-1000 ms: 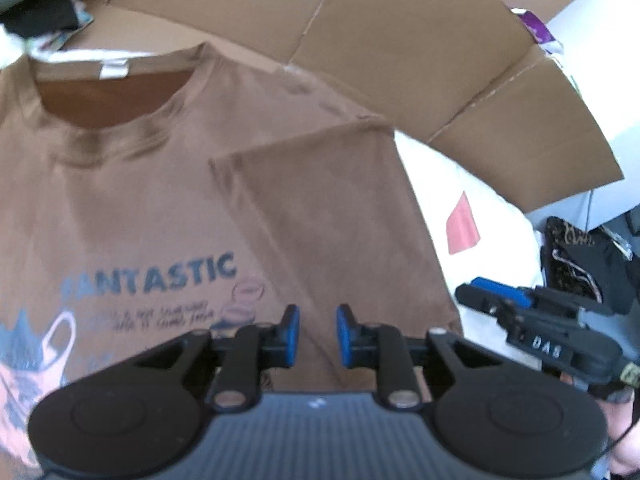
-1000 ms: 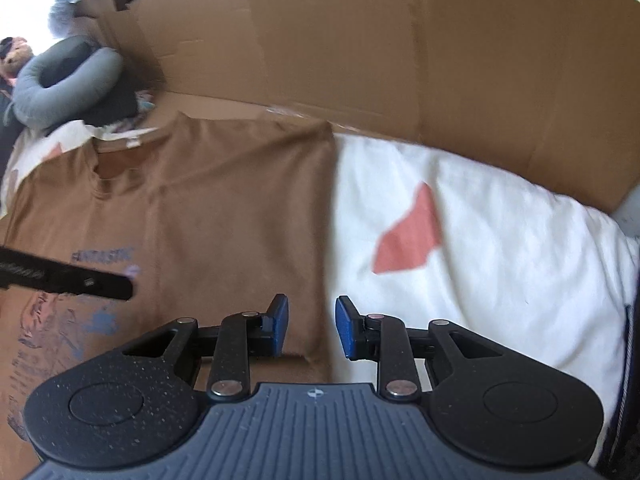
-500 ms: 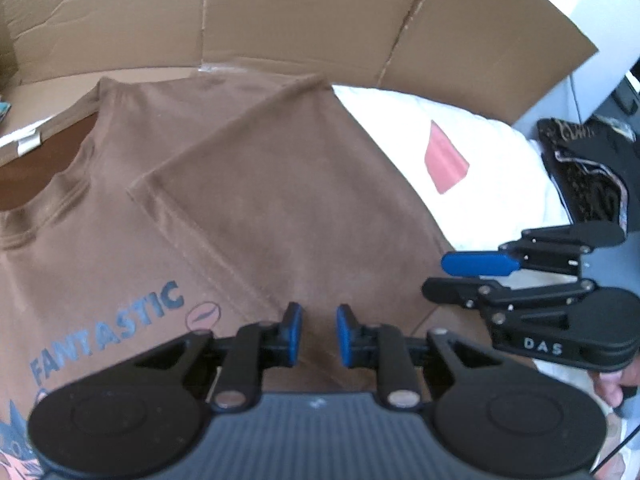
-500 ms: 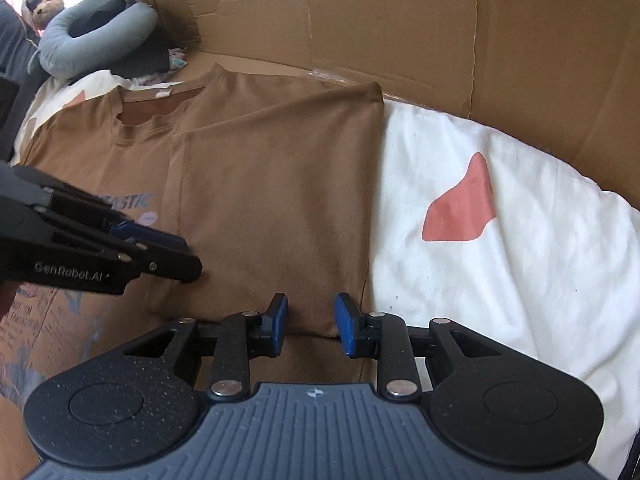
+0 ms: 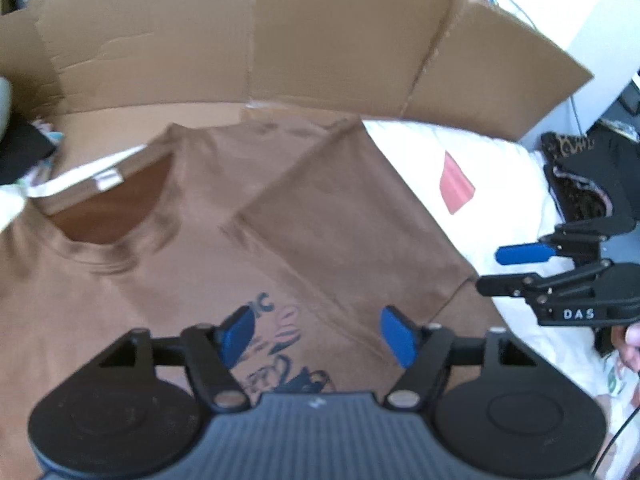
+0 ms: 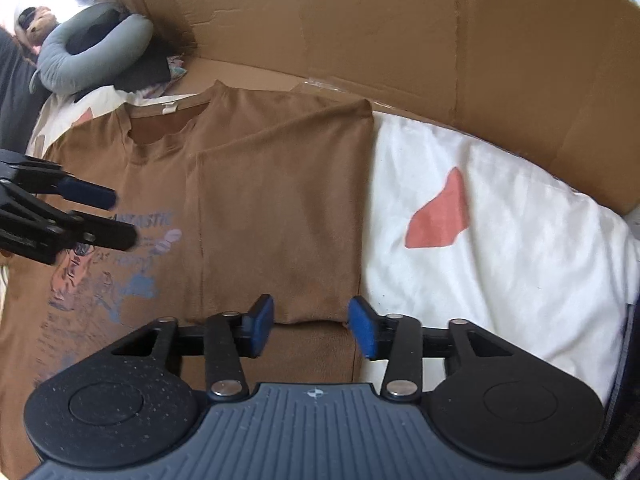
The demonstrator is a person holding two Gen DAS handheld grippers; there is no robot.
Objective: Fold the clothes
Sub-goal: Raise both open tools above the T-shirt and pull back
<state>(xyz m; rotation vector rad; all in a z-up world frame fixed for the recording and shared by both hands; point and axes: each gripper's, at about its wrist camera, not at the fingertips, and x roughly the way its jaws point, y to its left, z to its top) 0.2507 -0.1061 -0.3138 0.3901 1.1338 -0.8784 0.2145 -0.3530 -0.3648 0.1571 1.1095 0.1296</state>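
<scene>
Cardboard wall point(image 6: 400, 20) behind white bedding point(image 6: 500, 280). Brown t-shirt point(image 6: 160, 160) flat ahead of both grippers, one side folded in. Left gripper point(image 5: 318, 332) and right gripper point(image 6: 312, 326) opening, nothing between jaws. Next, grab other side by shoulder and hem, fold in straight.

T-shirt point(image 6: 280, 208): brown knit cloth, matt, soft nap; blue and pink print, flat. Bedsheet point(image 6: 500, 248): white woven cloth, matt, lightly creased, with a coral patch. Cardboard point(image 6: 400, 28): brown paperboard, matt, creased. Left gripper point(image 5: 318, 334) and right gripper point(image 6: 311, 326): black matt plastic, blue pads, bright metal rivets.
</scene>
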